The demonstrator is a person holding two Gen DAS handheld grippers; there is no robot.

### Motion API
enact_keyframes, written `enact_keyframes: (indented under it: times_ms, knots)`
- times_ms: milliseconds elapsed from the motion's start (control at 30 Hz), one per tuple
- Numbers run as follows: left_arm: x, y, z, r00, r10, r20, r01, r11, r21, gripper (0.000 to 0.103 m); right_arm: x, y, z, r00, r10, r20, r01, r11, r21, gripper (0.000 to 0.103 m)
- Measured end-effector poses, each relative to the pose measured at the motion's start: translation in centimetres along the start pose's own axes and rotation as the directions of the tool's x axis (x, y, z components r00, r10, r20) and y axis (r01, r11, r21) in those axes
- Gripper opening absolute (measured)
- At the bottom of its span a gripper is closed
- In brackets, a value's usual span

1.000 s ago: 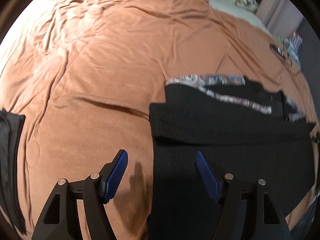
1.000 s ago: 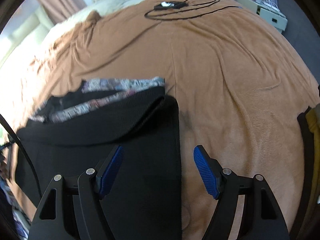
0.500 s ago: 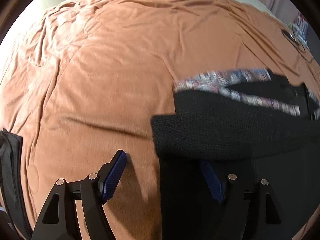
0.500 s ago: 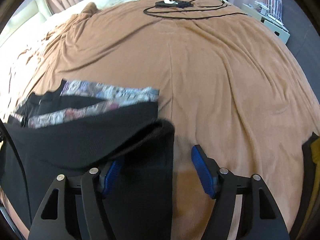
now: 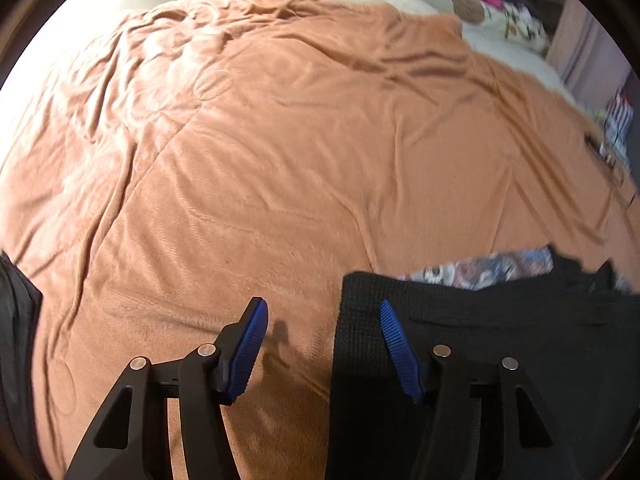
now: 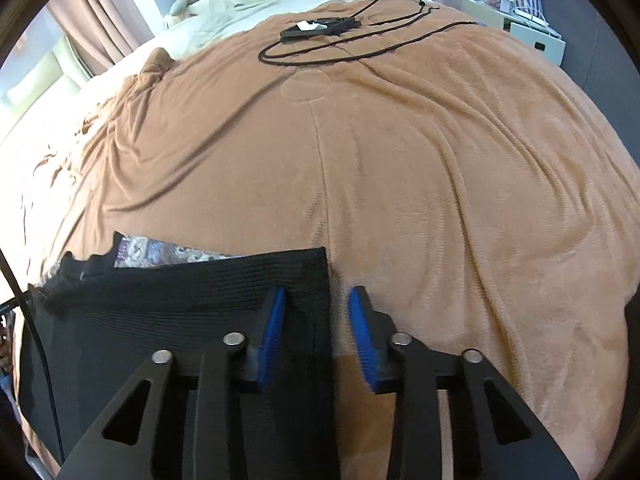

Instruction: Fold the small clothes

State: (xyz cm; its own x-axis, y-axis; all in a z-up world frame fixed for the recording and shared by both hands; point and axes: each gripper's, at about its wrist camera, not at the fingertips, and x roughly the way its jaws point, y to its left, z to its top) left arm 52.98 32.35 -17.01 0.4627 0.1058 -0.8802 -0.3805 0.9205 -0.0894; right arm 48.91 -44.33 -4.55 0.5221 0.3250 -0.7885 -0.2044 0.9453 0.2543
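Brown blanket [image 6: 400, 160] w/ black knit garment [image 6: 180, 320], folded; both fingers closing astride its edges, not gripping.

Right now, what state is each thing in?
black knit garment: folded over, lying on the blanket, patterned lining showing at its far edge.
left tool: closing, straddling the garment's corner, pads not pressing.
right tool: closing around the opposite corner, not yet gripping.
brown blanket: spread, wrinkled.
black cable: loosely coiled.

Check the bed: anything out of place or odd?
A black cable with its adapter sprawls loose across the far end of the brown blanket. The black knit garment lies flat, patterned lining peeking past its top edge.
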Motion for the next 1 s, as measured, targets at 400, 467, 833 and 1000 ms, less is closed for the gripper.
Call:
enact_keyframes:
  times_ms: [400,467,833,1000]
  knots:
    - [2.3,0.8,-0.3,0.983,-0.177,-0.042,0.173,0.98,-0.097,0.033,1.0,-3.4,0.6,0.987,0.161,0.005,-0.16,0.981,0.114,0.024]
    - [2.6,0.7,-0.6,0.978,-0.202,-0.046,0.196,0.975,-0.103,0.016,1.1,-3.5,0.7,0.987,0.162,0.013,-0.162,0.98,0.112,0.017]
    - [-1.2,0.6,-0.3,0.984,-0.171,0.047,0.174,0.983,-0.063,0.006,-3.3,-1.7,-0.4,0.987,0.112,0.116,-0.115,0.993,0.02,0.004]
    - [-3.5,0.2,0.3,0.982,-0.161,0.099,0.166,0.985,-0.041,0.005,-5.3,-0.9,-0.6,0.983,0.097,0.153,-0.098,0.995,-0.001,0.004]
